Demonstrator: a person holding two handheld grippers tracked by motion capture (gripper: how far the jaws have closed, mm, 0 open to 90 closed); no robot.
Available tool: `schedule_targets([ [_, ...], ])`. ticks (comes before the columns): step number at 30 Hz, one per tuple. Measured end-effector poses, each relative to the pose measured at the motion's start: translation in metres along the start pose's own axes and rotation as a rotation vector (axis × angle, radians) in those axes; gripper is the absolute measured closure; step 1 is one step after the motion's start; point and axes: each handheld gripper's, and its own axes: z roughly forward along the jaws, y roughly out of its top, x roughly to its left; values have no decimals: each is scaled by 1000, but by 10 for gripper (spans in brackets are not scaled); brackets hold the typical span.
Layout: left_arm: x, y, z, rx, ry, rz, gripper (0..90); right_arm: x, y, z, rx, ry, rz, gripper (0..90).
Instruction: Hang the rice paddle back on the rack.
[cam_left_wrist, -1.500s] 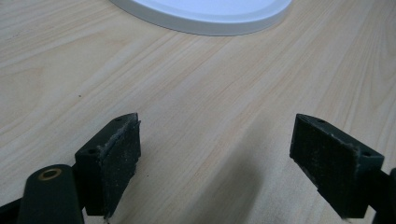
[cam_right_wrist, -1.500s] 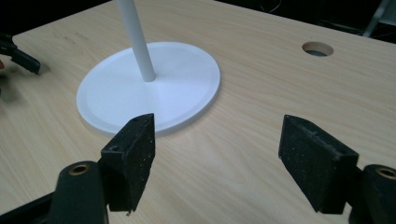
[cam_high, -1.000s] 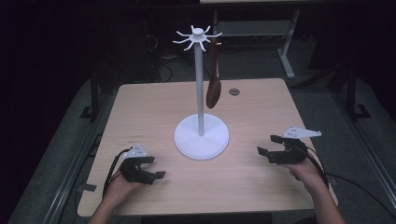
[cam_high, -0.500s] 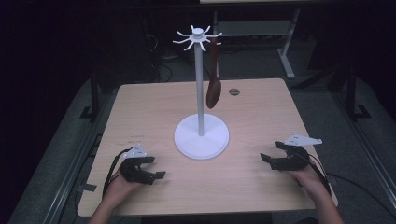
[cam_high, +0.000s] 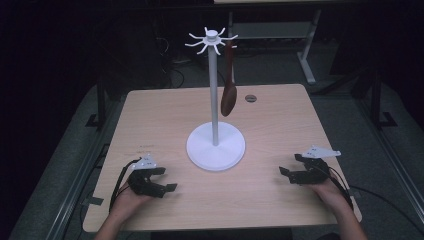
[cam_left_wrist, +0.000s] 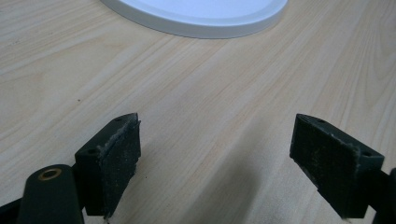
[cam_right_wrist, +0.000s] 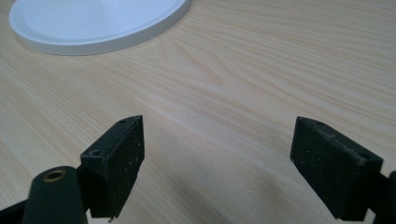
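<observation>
worktop (cam_high: 150, 120): pale wood grain
stand (cam_high: 215, 145): white
spoon (cam_high: 229, 97): dark brown
left claw (cam_high: 167, 181): black
right claw (cam_high: 290, 165): black

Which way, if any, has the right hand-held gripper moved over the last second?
Yes. The right hand-held gripper has moved toward the person's near table edge, farther from the white round stand base, and sits lower on the pale wooden table.

Both forearms come in low from the near edge. The left hand (cam_high: 131, 197) grips the left gripper (cam_high: 167, 179), jaws spread wide, aimed right and slightly forward. Across the way, the right hand (cam_high: 327, 189) holds the right gripper (cam_high: 290, 164), jaws equally wide apart, pointing left. Nothing sits between either pair.
</observation>
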Motion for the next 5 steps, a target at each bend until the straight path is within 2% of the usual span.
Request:
schedule_targets([
  [5,0,0,0,0,0,1,156,-1,0,0,-1,1,-5,171],
])
